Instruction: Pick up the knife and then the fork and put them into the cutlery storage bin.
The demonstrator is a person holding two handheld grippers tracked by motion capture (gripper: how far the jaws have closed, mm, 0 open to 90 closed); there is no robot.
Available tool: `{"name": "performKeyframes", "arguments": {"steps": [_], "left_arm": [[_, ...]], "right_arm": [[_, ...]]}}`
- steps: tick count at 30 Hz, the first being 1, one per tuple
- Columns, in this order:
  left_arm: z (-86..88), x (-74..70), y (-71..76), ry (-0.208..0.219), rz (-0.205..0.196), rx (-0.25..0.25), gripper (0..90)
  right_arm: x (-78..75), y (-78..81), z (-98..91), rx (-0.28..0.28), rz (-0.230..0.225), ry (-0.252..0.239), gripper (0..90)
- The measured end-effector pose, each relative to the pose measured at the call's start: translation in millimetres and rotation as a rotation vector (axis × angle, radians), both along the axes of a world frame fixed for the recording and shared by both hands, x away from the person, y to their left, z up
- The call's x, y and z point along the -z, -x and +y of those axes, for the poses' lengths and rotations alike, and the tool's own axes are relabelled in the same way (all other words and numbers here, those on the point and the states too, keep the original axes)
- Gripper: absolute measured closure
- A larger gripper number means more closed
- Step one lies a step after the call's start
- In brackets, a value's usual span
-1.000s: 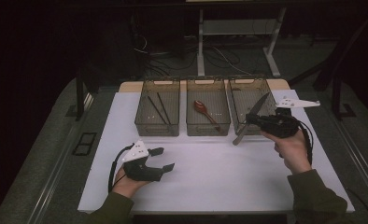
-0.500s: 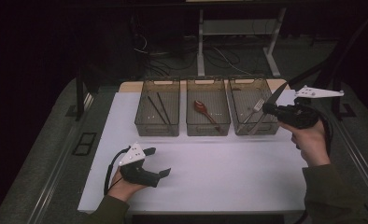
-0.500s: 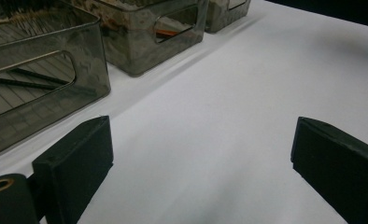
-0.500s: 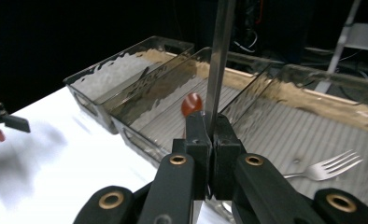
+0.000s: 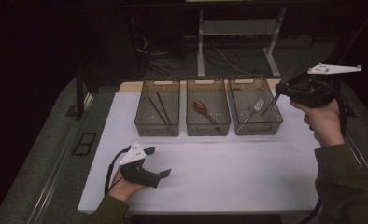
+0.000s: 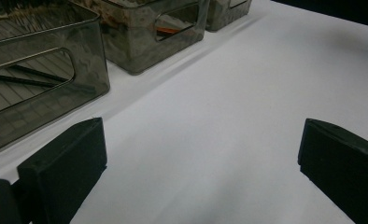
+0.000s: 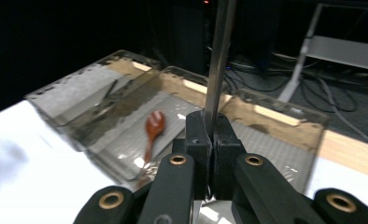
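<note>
This looks like a lab or test room, not a home. A table with a plain white top stands in a dark room. Three see-through grey plastic bins sit in a neat row on it. Behind, black cables lie tangled on the floor by a grey metal frame.

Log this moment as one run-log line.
right gripper: shut on knife, above right bin | left gripper: jaws just opened, nothing between, on table
</note>
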State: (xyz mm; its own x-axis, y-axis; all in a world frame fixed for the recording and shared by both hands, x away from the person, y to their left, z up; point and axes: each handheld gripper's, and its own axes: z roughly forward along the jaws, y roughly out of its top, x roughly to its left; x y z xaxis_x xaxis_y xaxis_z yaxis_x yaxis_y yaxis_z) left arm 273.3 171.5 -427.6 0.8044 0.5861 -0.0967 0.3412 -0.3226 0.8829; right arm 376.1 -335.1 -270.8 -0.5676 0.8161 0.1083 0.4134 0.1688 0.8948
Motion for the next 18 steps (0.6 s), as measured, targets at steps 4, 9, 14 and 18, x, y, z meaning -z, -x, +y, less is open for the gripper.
{"name": "performKeyframes", "arguments": {"steps": [4, 9, 14, 18], "left_arm": [[-0.4, 0.3, -1.0, -0.006, -0.001, 0.002, 0.5], [1.3, -0.4, -0.4, 0.003, -0.005, -0.005, 0.5], [0.0, -0.8, -0.8, -0.001, -0.007, -0.001, 0.5], [-0.7, -0.7, -0.3, -0.001, -0.005, 0.005, 0.5]], "right_arm": [[-5.8, -13.8, -5.6, 0.041, 0.016, 0.051, 87.2], [-3.0, -26.9, -9.2, 0.062, 0.050, 0.087, 87.2], [10.2, -41.1, -9.0, 0.076, 0.100, 0.157, 87.2], [21.3, -51.5, -7.9, 0.077, 0.156, 0.216, 87.2]]}}
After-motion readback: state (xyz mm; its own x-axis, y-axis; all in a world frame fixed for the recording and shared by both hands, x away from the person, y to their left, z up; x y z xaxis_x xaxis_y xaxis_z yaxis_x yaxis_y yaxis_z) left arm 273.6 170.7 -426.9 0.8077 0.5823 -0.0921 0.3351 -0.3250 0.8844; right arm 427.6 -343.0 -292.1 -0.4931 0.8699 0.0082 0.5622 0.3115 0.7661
